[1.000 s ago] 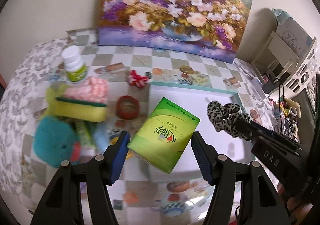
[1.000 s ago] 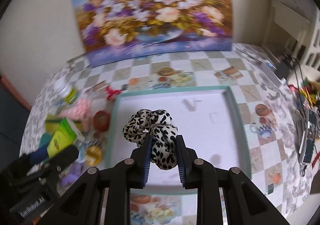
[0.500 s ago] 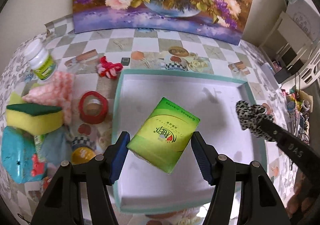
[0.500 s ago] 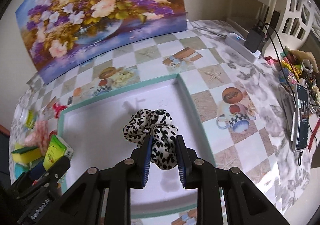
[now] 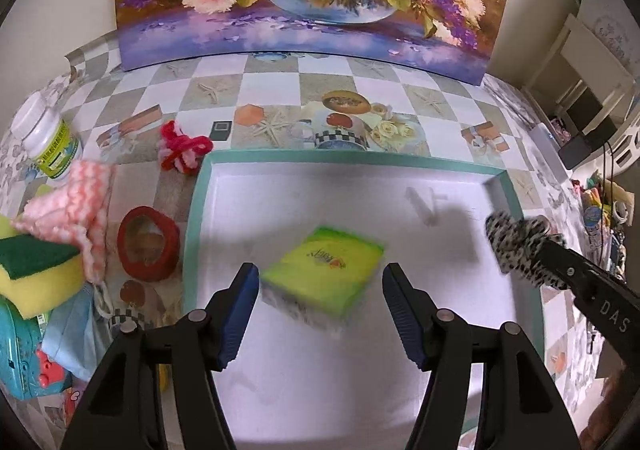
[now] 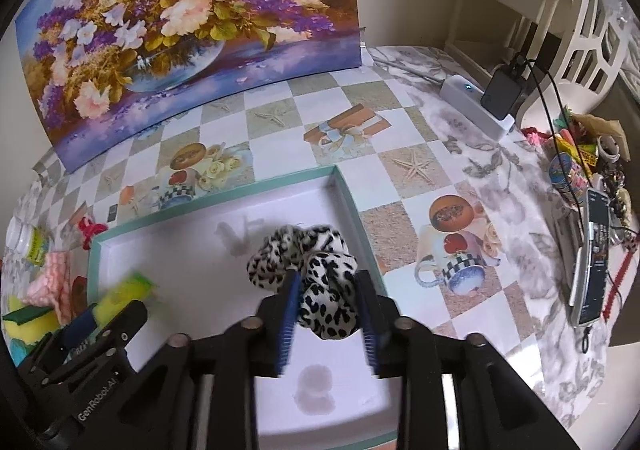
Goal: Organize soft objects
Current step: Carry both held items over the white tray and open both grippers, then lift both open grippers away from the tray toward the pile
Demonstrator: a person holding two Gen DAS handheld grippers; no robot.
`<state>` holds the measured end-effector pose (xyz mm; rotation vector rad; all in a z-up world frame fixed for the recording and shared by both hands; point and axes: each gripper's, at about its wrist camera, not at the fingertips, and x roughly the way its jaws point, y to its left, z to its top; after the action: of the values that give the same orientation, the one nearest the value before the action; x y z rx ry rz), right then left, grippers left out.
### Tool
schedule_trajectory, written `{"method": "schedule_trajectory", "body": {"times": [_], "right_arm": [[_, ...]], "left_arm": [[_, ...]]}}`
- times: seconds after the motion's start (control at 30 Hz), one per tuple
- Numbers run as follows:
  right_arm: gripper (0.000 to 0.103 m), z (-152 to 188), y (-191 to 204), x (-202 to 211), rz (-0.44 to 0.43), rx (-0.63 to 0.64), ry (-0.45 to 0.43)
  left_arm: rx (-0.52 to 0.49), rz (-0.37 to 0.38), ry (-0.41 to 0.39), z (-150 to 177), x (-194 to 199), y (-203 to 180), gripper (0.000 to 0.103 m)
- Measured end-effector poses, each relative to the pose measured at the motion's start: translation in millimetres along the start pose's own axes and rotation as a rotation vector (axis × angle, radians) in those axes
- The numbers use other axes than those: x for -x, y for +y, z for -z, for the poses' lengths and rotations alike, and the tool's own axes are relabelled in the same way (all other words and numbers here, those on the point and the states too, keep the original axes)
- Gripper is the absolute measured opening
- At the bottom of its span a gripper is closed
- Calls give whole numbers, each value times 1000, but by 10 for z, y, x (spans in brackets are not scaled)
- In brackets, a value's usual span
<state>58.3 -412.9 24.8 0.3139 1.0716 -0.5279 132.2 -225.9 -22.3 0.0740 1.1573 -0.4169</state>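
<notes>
While both grippers are hanging over the teal-rimmed tray (image 5: 192,217), the left gripper (image 5: 320,314) is sitting with its jaws apart and the green tissue pack (image 5: 322,270), blurred, is lying just ahead between the blue pads, clear of both. Over on the other side, the right gripper (image 6: 329,316) has just been opening its jaws, and the leopard-print scrunchie (image 6: 316,278) is still sitting between the fingers, bulging out ahead; I can't tell if the pads are actually pressing it anymore.
</notes>
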Motion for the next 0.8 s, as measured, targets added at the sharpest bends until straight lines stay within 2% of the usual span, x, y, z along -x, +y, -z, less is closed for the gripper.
{"method": "schedule_trajectory", "body": {"times": [0.07,0.1,0.2,0.3,0.33,0.37,0.4,0.5,0.57,0.8], "right_arm": [[47,1,2,33,-1,5,2],[53,1,14,66,9,13,-1],[60,7,42,143,25,30,-1],[68,34,51,192,16,26,24],[70,53,59,198,11,27,39],[75,70,66,201,13,29,49],[81,85,74,202,19,32,56],[96,144,111,214,49,45,72],[102,189,133,245,53,49,74],[103,342,289,369,55,92,66]], "left_arm": [[2,-2,-8,-3,49,7,77],[7,-5,-16,-7,85,19,77],[23,-11,-24,-9,177,73,77],[45,-49,-28,11,254,174,78],[50,-61,-32,24,271,207,84],[58,-79,-38,37,293,249,96],[68,-100,-49,51,322,297,100],[78,-146,-81,88,413,412,101],[77,-166,-92,105,460,456,101],[76,-157,-86,195,598,543,101]]}}
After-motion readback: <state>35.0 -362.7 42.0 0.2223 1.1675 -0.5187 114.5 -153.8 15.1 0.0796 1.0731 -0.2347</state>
